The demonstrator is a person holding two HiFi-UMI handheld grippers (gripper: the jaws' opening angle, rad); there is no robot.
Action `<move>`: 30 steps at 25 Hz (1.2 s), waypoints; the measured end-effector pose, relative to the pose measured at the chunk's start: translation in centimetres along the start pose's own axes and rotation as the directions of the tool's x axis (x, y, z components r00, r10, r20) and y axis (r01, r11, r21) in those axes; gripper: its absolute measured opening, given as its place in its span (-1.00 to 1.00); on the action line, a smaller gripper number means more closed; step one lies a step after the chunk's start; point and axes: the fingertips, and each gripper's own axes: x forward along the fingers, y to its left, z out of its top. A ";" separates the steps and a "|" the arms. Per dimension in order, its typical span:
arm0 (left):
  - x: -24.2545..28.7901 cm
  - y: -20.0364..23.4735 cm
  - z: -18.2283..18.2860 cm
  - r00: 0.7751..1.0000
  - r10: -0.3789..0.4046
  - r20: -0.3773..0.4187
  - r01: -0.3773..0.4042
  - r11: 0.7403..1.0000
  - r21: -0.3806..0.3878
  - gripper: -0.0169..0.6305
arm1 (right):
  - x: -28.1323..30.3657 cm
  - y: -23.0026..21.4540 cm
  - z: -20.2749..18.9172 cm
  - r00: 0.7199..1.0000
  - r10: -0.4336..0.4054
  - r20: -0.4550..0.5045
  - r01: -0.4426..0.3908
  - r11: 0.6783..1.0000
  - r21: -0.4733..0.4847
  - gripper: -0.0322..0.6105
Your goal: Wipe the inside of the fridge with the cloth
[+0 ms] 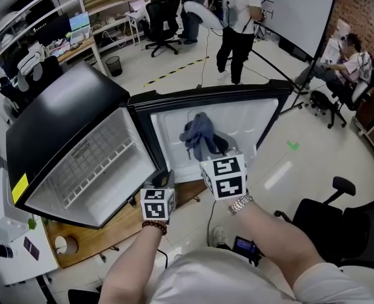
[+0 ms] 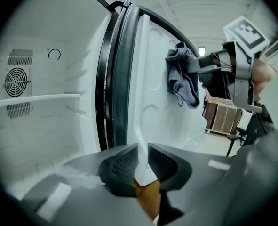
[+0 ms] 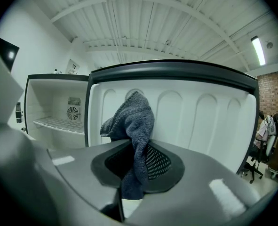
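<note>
The head view alone shows a yellow label on the black fridge, its print unreadable; the gripper views add a fan grille inside; left gripper fingers pinch the open door's white edge; right gripper fingers are clamped on the grey-blue cloth at the door's inner liner.

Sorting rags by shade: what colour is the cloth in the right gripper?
Dark blue-grey cloth, clearest in right gripper view.
</note>
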 end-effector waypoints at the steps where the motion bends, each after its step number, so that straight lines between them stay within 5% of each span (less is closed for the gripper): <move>1: -0.1 0.0 0.1 1.000 0.001 0.003 -0.001 1.000 0.001 -0.74 | -0.2 -0.6 -0.1 1.000 -0.009 0.000 0.009 1.000 -0.002 -0.73; 20: -0.1 0.2 0.0 1.000 0.014 -0.001 -0.014 1.000 0.006 -0.75 | -5.0 -14.3 -2.7 0.968 -0.250 -0.033 0.250 0.968 -0.011 -0.73; 30: -0.1 0.1 0.0 1.000 0.019 0.002 -0.019 1.000 0.003 -0.75 | -7.7 -18.3 -3.3 0.950 -0.312 -0.023 0.311 0.950 -0.024 -0.73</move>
